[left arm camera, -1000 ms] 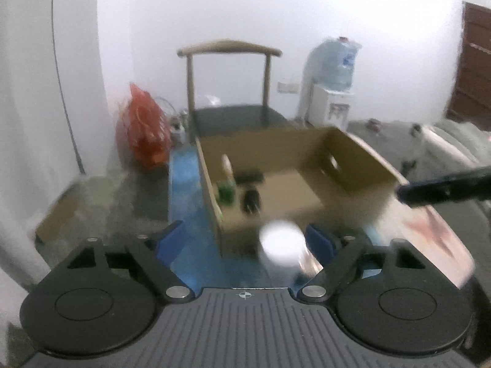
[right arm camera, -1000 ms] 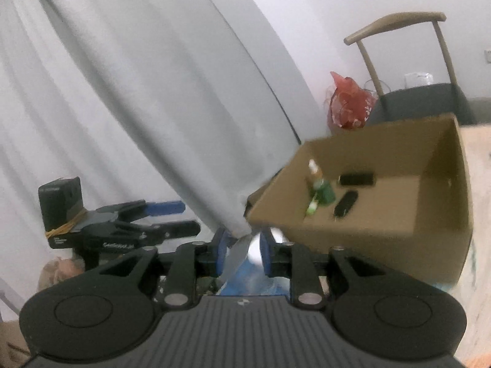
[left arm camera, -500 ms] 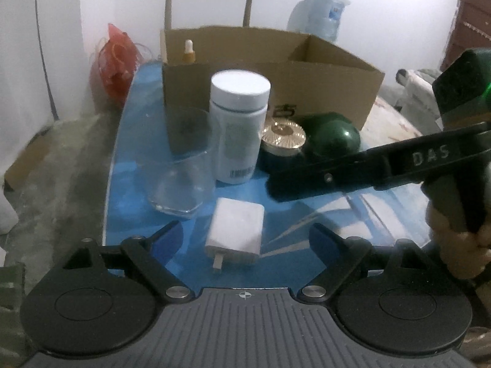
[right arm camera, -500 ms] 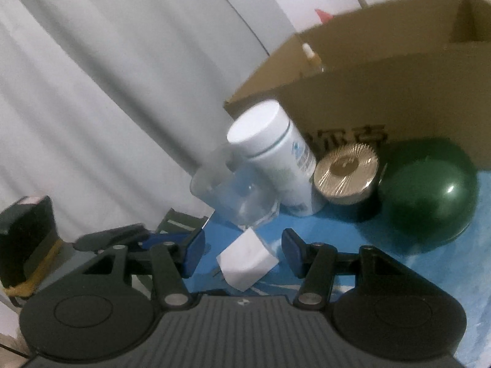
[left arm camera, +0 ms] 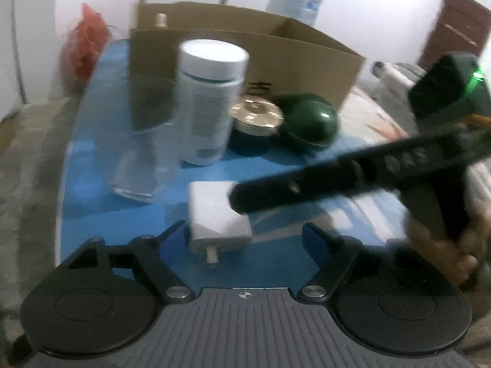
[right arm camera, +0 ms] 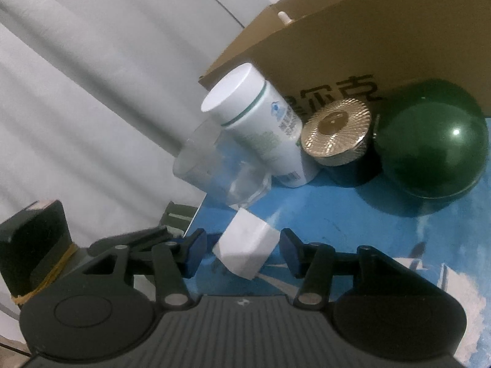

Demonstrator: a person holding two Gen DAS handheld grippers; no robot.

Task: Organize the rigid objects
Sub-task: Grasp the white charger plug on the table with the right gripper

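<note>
1. On the blue worktop (left arm camera: 92,141), at the left, an empty clear glass (left arm camera: 144,153) stands beside a white-capped bottle (left arm camera: 208,104).
2. In front of them the white charger block (right arm camera: 245,251) lies flat, prongs towards the left gripper (left arm camera: 242,239), whose jaws have just been closing but stand apart, nothing gripped.
3. The right gripper (right arm camera: 239,254) straddles the block, jaws apart, pads not yet touching.
4. Squeezing squarely on its flat sides should stop it twisting.
5. Rightwards sit a gold-lidded jar (right arm camera: 337,135) and green dome (right arm camera: 429,150), against the cardboard box (right arm camera: 383,40).
</note>
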